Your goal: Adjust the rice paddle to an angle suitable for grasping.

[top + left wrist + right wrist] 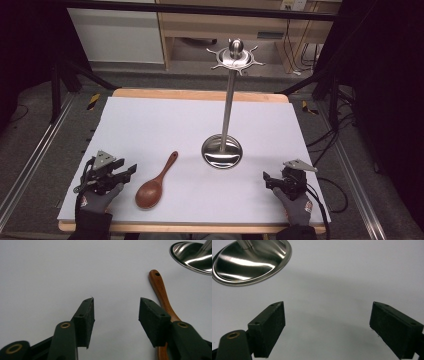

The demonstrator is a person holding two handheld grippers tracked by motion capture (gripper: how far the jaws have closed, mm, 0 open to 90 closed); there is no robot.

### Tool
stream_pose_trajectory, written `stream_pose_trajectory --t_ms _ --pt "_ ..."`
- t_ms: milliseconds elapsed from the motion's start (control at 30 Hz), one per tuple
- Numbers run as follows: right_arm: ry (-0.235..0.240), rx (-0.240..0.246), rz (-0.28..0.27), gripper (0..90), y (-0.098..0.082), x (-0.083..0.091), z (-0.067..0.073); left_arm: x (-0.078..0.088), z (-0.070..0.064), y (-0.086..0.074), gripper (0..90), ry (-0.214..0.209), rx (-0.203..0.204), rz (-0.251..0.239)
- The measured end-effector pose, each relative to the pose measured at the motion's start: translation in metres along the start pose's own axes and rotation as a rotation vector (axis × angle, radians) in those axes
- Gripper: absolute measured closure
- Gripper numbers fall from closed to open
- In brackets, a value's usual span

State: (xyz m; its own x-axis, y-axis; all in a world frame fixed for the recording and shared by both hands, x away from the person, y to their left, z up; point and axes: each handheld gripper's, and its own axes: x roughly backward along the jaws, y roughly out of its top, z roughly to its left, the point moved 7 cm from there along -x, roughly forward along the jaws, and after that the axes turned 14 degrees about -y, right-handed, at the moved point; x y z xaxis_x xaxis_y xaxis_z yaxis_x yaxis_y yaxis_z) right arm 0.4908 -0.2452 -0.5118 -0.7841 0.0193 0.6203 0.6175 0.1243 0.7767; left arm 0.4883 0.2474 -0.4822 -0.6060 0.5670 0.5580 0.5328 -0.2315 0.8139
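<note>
Two grippers, left [131, 169] and right [265, 179], rest with jaws apart and nothing between them on a white sheet [165, 120] over a wooden table [200, 94]. Wooden spoon [155, 185] lies at six o'clock, steel stand [222, 150] at center; no readable writing.

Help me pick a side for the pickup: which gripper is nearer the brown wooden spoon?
Left. The left gripper sits open just beside the brown wooden spoon; the right gripper is open well across the mat.
</note>
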Motion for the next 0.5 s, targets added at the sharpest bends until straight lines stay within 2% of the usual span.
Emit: stream_pose_trajectory --t_ms 167,267,500 --pt "0.024 -0.014 -0.007 13.4 0.002 0.0 0.001 -0.002 -0.008 0.01 42.6 -0.041 -0.02 0.012" --pt "0.007 0.011 0.001 13.4 0.001 -0.001 0.002 -0.002 -0.011 0.016 40.6 -0.054 -0.031 0.015" --pt "-0.003 0.022 0.001 13.3 0.001 0.0 0.001 -0.006 -0.015 0.027 38.3 -0.078 -0.03 0.037"
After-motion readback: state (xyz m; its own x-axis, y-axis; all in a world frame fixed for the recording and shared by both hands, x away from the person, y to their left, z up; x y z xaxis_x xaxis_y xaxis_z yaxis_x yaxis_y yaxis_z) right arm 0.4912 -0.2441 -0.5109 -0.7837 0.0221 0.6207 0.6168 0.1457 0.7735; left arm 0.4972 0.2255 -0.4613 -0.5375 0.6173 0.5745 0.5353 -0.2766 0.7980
